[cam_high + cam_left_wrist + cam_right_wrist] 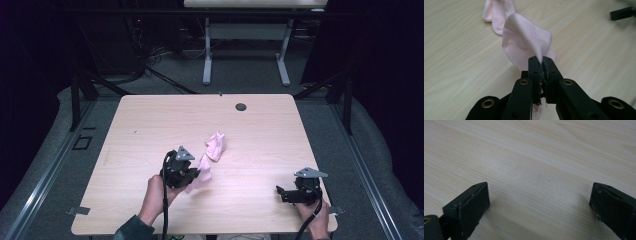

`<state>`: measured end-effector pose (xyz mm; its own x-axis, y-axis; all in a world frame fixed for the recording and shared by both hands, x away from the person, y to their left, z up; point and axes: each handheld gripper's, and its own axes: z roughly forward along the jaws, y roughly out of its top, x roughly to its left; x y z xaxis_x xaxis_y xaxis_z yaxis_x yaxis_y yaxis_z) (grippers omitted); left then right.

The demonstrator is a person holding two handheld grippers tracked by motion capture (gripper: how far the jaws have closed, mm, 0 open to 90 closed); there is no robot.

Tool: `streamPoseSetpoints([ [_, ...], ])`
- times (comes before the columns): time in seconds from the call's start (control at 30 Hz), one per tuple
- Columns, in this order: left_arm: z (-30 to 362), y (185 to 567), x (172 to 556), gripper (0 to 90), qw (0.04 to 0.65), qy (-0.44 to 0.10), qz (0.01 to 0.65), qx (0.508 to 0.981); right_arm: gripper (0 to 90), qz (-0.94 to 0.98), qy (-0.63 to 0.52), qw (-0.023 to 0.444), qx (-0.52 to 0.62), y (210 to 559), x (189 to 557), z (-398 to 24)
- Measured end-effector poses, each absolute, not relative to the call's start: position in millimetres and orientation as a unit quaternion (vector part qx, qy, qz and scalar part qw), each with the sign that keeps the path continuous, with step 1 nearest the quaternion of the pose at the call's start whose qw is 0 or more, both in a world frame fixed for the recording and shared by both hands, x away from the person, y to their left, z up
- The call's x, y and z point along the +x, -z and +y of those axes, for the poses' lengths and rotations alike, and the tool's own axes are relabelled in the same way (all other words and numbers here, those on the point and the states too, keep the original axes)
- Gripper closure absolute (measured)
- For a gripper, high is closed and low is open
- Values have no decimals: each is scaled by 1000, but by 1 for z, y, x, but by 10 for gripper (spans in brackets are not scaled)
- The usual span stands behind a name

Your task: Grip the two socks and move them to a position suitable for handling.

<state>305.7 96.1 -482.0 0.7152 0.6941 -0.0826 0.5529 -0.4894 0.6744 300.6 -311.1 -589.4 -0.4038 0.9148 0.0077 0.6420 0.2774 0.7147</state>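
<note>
A pale pink cloth [214,150] lies crumpled near the middle of the wooden table [150,125]. My left gripper [192,176] is shut on its near end and holds that end lifted off the table. In the left gripper view the cloth [524,42] rises as a fold out of the pinched jaw tips [541,62], its far end trailing on the wood. My right gripper [281,192] rests low at the table's front right, apart from the cloth. The right gripper view has its pads [474,205] wide apart, with bare wood between them.
A small round hole [241,106] sits near the table's far edge. Beyond the table stands the white frame of another desk [245,45]. Black rails [75,100] flank both sides, with dark cables on the floor behind.
</note>
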Motion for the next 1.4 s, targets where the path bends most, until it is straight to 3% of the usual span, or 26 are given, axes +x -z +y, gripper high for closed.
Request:
streamPoseSetpoints([
  [0.2,86,501,274,862,356,-57,365,858,21,772,-326,208,504,589,301,-311],
  [0.43,69,548,282,858,324,-16,379,867,21,771,-327,209,505,589,301,-311],
  [0.7,61,564,284,801,310,-7,375,874,21,771,-327,209,505,589,301,-311],
  [0.73,61,563,283,714,311,-9,372,875,21,771,-327,209,505,589,301,-311],
  [0.77,61,562,282,714,309,-14,371,876,21,771,-327,209,505,589,301,-311],
  [0.8,61,559,281,638,310,-23,368,876,21,771,-327,209,505,589,301,-311],
  [0.83,62,556,280,561,316,-26,370,874,21,772,-326,208,505,589,301,-311],
  [0.87,64,552,279,419,318,-33,366,874,21,772,-326,209,505,589,301,-311],
  [0.9,65,548,278,419,320,-44,366,873,21,772,-326,209,505,589,301,-311],
  [0.93,68,542,279,331,326,-48,364,871,21,771,-327,209,505,589,301,-311],
  [1.03,74,529,286,208,333,-72,360,868,21,772,-326,208,505,589,301,-311],
  [1.23,87,510,321,72,341,-97,366,861,22,772,-326,208,505,589,301,-311],
  [1.4,90,505,350,11,338,-110,368,859,21,771,-327,209,504,589,301,-311],
])
